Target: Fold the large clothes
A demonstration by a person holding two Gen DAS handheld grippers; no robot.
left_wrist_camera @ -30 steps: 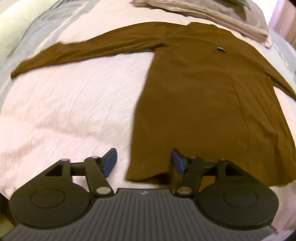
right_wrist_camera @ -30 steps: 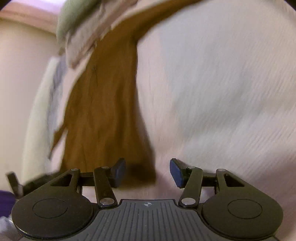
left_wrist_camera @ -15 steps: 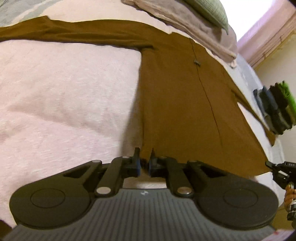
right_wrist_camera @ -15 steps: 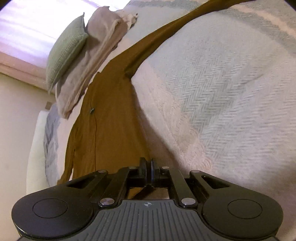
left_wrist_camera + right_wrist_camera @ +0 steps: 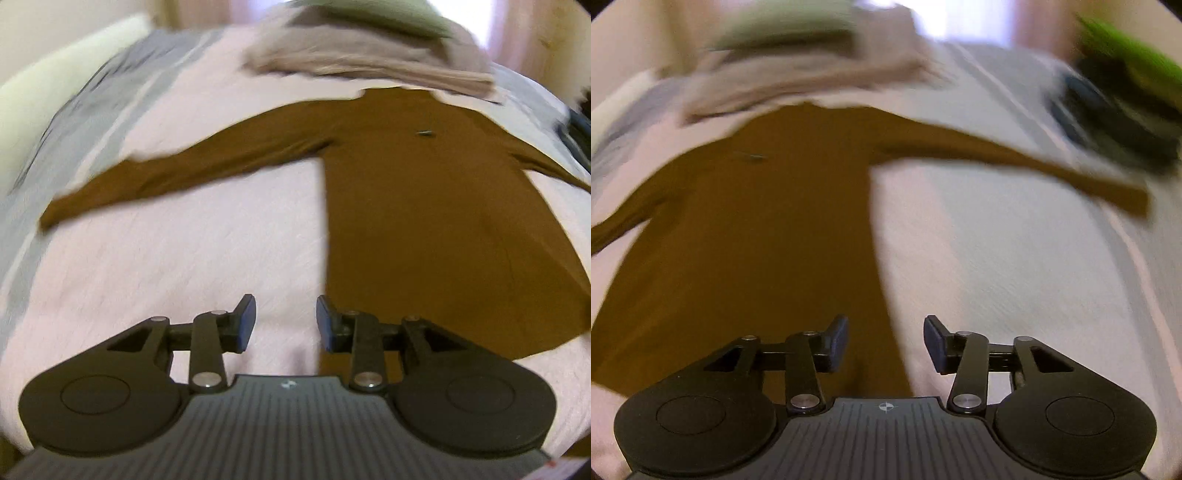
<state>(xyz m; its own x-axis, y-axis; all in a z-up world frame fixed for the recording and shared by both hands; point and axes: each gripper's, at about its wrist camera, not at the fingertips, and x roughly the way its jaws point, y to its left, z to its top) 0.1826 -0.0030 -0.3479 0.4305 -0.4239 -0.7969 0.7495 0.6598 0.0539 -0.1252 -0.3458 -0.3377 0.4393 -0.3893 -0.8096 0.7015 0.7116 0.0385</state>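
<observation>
Lying flat and spread across the pale bedspread (image 5: 177,266), the brown long-sleeved garment (image 5: 424,221) has its body straight and both sleeves stretched out to the sides, a layout that probably readies it for a first fold. The left gripper (image 5: 285,320) hangs above the garment's lower left corner with jaws opening and nothing between them; only bedspread and the cloth's edge show in the gap. The right gripper (image 5: 885,343) hovers over the lower right edge, jaws likewise opening and empty. Placing one tool at each bottom corner suggests the hem has just been set straight or is about to be taken up.

Both views are smeared by motion. At the far end, a folded beige cloth (image 5: 369,62) hides the collar. The hem's middle sits behind the gripper bodies, and the dark stack with green (image 5: 1119,110) beyond the right sleeve is too blurred to identify
</observation>
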